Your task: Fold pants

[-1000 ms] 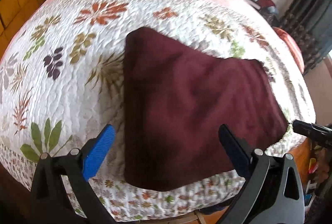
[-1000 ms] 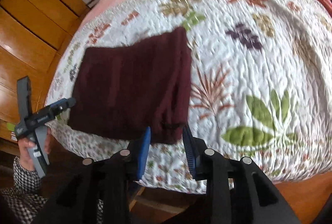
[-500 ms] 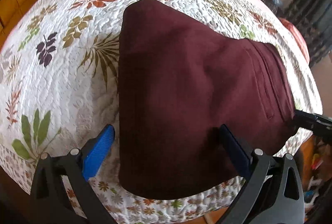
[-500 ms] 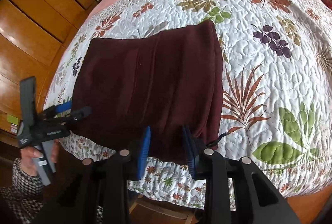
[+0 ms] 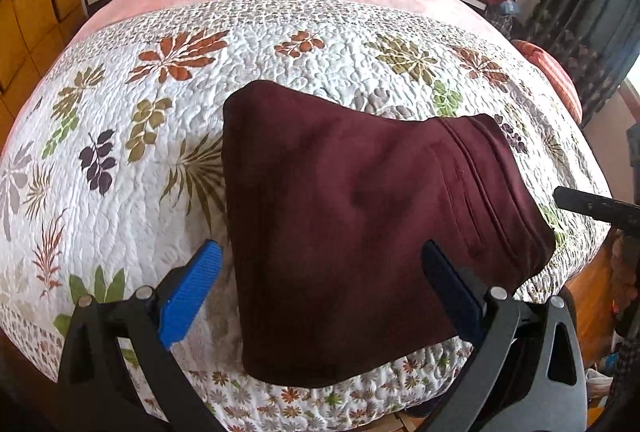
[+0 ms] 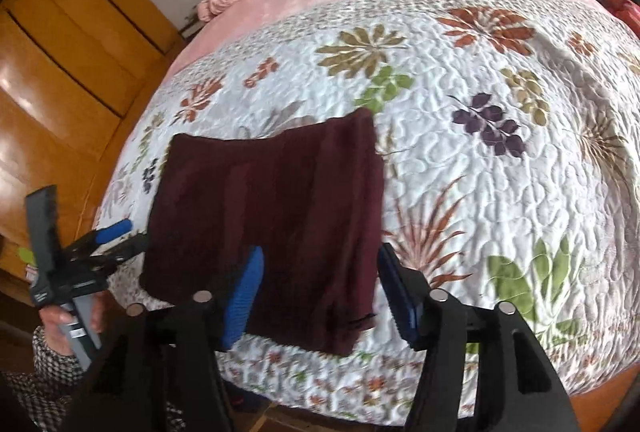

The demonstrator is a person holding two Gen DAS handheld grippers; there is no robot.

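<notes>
I am holding both grippers spread wide, gripping nothing: left gripper [image 5: 320, 292], right gripper [image 6: 320, 284]. Folded maroon pants [image 5: 360, 216] are lying flat on the floral quilt [image 5: 120, 136].

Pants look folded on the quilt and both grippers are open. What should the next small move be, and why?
Probably back both grippers away. The pants lie flat in a compact rectangle on the quilt; the left gripper and right gripper stand open, holding nothing.
</notes>
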